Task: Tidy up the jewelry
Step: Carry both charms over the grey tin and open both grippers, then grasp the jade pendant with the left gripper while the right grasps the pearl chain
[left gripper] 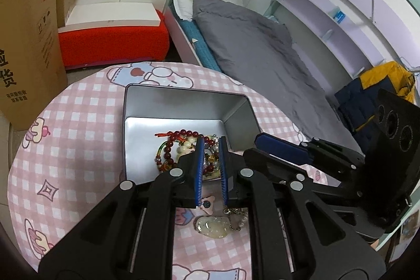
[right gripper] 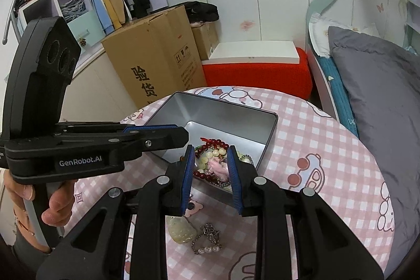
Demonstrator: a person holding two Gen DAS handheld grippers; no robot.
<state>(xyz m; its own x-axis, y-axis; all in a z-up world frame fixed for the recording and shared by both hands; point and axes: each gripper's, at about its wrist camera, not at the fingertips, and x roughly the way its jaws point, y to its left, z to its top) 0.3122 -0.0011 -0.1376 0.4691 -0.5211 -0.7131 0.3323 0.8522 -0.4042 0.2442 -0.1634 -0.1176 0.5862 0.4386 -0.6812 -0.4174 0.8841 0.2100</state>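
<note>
Both my grippers, left (left gripper: 211, 146) and right (right gripper: 211, 152), sit parted and empty over the tin (right gripper: 237, 113) holding bead bracelets (left gripper: 178, 146). Jade pendant (right gripper: 182, 228) and pearl chain (right gripper: 208, 240) lie on the tablecloth (right gripper: 328, 148).

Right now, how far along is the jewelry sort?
Mostly done: bead bracelets lie piled in the tin. In hand: nothing; left claw and right claw both open. Left on the tablecloth: pale pendant, pearl chain, pink charm.

My left gripper (right gripper: 157, 134) was black with blue finger pads, silver screws, and white "GenRobot.AI" lettering; my hand (right gripper: 56, 204) was bare-skinned.
</note>
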